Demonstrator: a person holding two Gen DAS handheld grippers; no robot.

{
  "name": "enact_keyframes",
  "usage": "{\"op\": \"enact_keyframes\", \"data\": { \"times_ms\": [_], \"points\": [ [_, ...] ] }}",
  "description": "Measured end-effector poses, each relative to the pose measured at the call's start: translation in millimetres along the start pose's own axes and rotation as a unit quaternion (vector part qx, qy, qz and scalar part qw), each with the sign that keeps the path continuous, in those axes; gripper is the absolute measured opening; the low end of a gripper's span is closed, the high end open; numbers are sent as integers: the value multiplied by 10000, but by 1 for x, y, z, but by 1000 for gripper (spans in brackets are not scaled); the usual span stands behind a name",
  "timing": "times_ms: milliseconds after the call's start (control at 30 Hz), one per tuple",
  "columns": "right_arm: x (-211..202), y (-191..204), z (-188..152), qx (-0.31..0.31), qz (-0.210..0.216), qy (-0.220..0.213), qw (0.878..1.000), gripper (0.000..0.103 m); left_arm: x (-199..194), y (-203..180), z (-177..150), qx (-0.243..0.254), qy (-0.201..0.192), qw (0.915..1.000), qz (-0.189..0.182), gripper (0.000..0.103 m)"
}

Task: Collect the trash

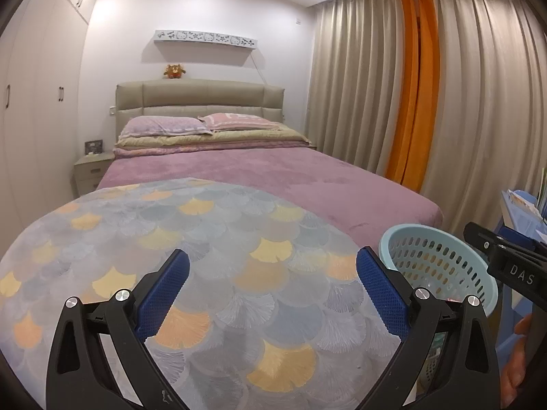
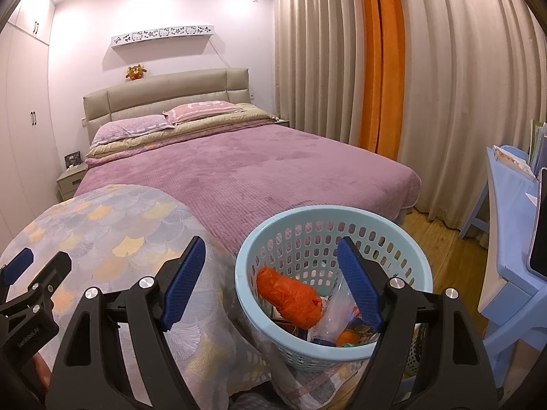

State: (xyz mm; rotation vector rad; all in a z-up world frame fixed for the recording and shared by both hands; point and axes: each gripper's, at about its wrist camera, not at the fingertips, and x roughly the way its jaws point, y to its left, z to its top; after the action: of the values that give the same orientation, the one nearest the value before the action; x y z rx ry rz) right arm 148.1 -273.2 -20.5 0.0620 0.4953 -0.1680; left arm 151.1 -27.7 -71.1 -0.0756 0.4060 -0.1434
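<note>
Here both the left tongs (image 1: 271, 288) and right tongs (image 2: 271, 280) gape wide apart, gripping nothing.

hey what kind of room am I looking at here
Almost certainly a home bedroom: a made bed with two pillows against a padded headboard, a bedside table, and floor-length curtains along one wall.

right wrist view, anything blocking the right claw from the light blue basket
Nothing visible does. The open right claw hangs empty directly above the light blue perforated plastic basket, whose mouth is uncovered; a crumpled orange plastic bag already lies inside.
</note>
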Motion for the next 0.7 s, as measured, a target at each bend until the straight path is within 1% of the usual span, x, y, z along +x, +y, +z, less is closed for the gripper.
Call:
{"op": "enact_keyframes", "data": {
  "times_ms": [300,500,600,700],
  "points": [
    [-2,0,3,40,46,38,10000,75,-1,0,1,-82,-20,9999,63,95],
    [-14,1,10,7,35,-68,10000,75,-17,12,5,-486,16,9988,33,95],
    [-21,4,12,-14,73,-89,9999,75,-29,18,10,-531,-77,9979,368,95],
    [-30,8,12,-84,71,-146,9998,76,-39,19,14,-420,-80,9976,536,95]
  ]
}}
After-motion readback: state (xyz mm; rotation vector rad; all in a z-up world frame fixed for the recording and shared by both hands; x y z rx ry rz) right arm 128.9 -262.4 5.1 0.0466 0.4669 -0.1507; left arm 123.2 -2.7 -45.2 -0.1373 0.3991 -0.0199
